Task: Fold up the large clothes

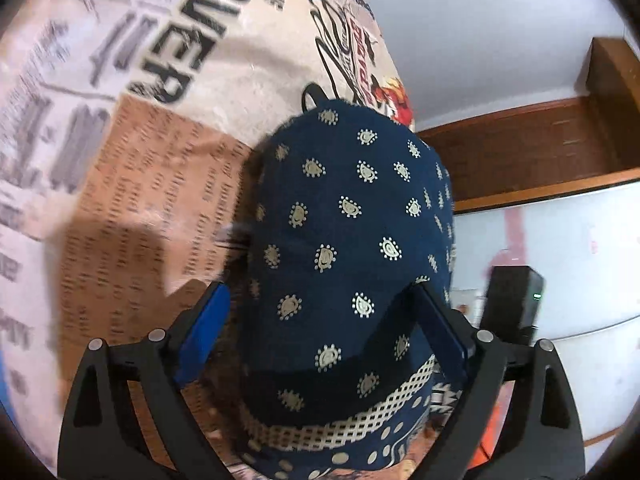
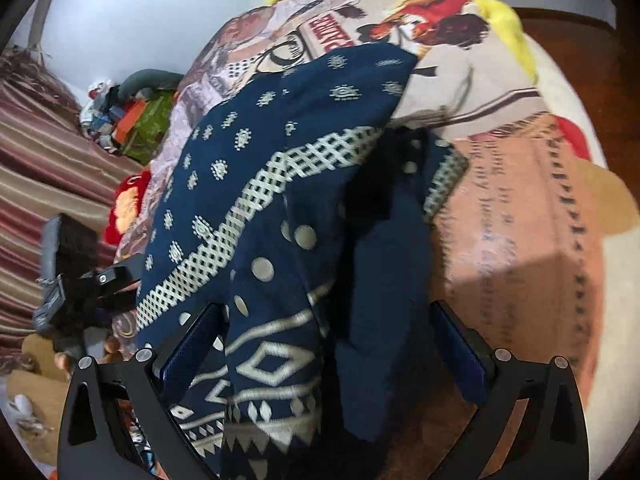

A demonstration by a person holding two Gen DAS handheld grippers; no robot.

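Left wrist view: cloth (image 1: 340, 220) bunched on bed (image 1: 160, 180), barely folded; both jaws spread wide around it, pressing nothing; most folding left.

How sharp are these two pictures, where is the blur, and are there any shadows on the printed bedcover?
Left wrist view: the navy patterned cloth is fairly sharp, the printed bedcover smears toward the left edge, and a dark shadow lies on it. Right wrist view: the cloth's near folds are soft, a shadow crosses the orange panel, and fisheye bending curves everything.
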